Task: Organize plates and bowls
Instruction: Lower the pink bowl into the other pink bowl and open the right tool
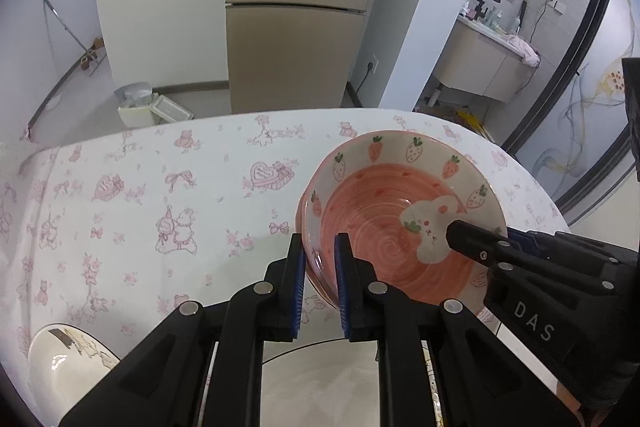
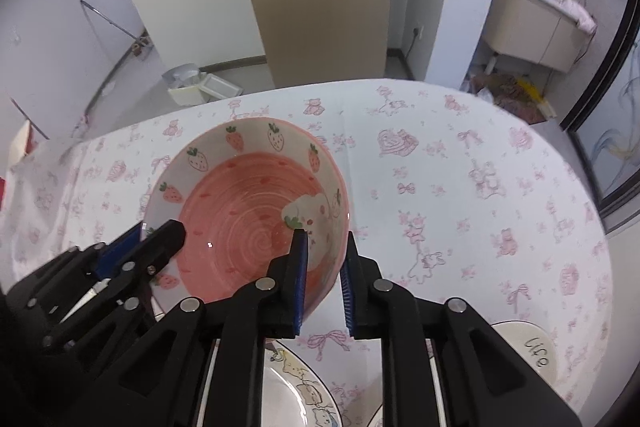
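A pink bowl (image 1: 372, 227) with a strawberry border and a white rabbit design is held between both grippers over the table. In the left wrist view, my left gripper (image 1: 320, 261) is shut on the bowl's left rim, one pad inside and one outside. The right gripper (image 1: 460, 233) reaches in from the right onto the opposite rim. In the right wrist view, my right gripper (image 2: 324, 263) is shut on the right rim of the bowl (image 2: 240, 223), and the left gripper (image 2: 168, 233) clamps the left rim.
The table wears a white cloth with pink prints (image 1: 160, 195) (image 2: 480, 187). A cartoon-printed plate (image 2: 304, 391) lies under the grippers near the front edge. A white bowl (image 1: 64, 359) stands at the front left, and another white bowl with lettering (image 2: 532, 351) at the front right.
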